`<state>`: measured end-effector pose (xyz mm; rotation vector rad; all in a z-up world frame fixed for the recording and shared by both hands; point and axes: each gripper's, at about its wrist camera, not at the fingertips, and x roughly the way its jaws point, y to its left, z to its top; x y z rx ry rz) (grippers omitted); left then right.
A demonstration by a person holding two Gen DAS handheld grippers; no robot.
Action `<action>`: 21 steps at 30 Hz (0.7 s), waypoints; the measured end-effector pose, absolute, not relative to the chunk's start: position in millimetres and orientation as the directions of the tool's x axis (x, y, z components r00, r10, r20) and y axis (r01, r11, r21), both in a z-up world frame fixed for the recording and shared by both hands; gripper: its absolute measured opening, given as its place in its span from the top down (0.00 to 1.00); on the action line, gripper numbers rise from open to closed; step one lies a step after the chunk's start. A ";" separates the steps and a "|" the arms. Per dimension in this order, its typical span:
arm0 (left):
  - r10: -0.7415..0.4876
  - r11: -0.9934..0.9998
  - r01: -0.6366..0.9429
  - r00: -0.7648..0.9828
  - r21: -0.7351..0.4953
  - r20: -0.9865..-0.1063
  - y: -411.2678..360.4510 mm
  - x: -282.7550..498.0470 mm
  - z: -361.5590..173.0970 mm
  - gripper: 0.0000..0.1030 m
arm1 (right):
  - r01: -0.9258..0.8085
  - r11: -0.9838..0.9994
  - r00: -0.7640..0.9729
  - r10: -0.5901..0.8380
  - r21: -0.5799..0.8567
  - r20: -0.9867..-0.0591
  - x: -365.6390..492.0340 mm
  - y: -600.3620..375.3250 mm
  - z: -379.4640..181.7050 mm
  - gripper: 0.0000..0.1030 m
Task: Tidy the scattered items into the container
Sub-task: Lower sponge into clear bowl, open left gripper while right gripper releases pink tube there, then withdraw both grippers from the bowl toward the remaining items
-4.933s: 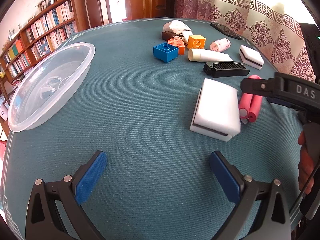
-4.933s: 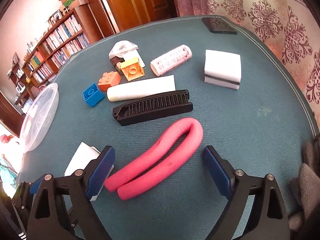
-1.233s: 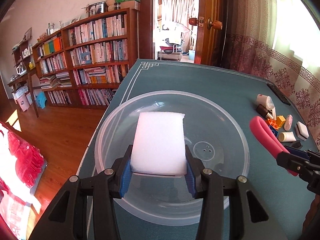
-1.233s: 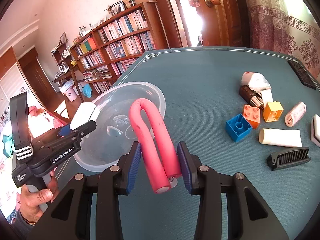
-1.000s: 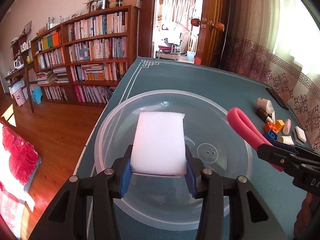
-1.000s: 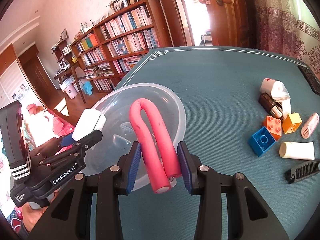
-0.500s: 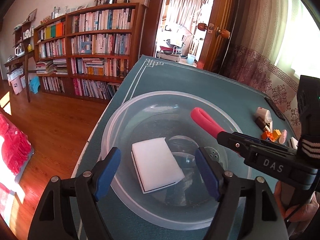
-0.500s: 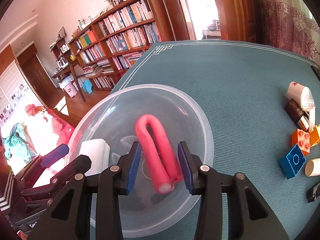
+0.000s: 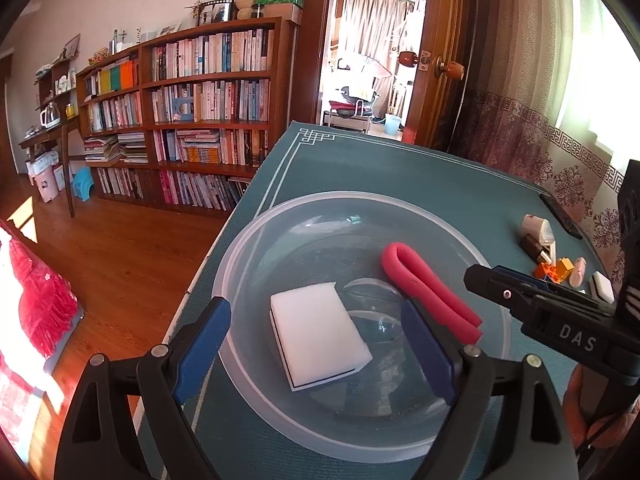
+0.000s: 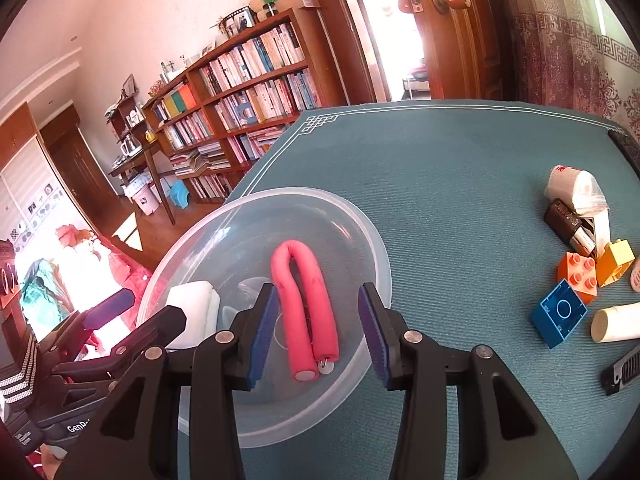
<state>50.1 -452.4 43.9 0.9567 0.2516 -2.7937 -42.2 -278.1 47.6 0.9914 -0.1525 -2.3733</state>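
Observation:
A clear plastic bowl (image 9: 256, 236) (image 10: 372, 240) sits near the table's left edge. Inside it lie a white sponge (image 9: 316, 336) (image 10: 190, 302) and a bent pink foam roller (image 9: 428, 286) (image 10: 306, 300). My left gripper (image 9: 316, 344) hangs open above the sponge, touching nothing. My right gripper (image 10: 318, 334) is open over the roller's two ends, its pads clear of the foam. On the cloth to the right remain a blue brick (image 10: 560, 312), an orange brick (image 10: 578, 270), a yellow brick (image 10: 614, 256), a white tube (image 10: 616, 322) and a black comb (image 10: 622, 368).
A bagged white item on a dark box (image 10: 576, 196) lies beyond the bricks, with a second white sponge (image 9: 601, 286) and a pink-white roller (image 9: 577, 271) nearby. The table edge (image 9: 208, 256) runs just left of the bowl, with wooden floor and bookshelves (image 9: 192, 112) beyond. A hand (image 9: 600, 420) holds the right gripper.
Both grippers opened: the left let the sponge drop into the bowl, then the right carried the pink roller over the bowl and let it go inside.

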 end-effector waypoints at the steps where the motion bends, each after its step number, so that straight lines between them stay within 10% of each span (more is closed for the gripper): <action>1: -0.116 -0.971 0.220 -0.781 -0.096 -0.614 -449.5 50.5 45.1 0.00 | 0.452 -0.839 -0.574 -0.534 0.304 -0.621 -38.9 -276.3 47.7 0.55; 5: -0.124 -0.978 0.199 -0.798 -0.063 -0.590 -436.9 54.4 51.5 0.00 | 0.440 -0.845 -0.593 -0.528 0.305 -0.607 -29.1 -262.1 48.9 0.41; 21: -0.126 -0.989 0.147 -0.816 0.008 -0.564 -388.3 55.8 64.1 0.00 | 0.322 -0.903 -0.635 -0.430 0.286 -0.641 -7.1 -169.3 31.3 0.41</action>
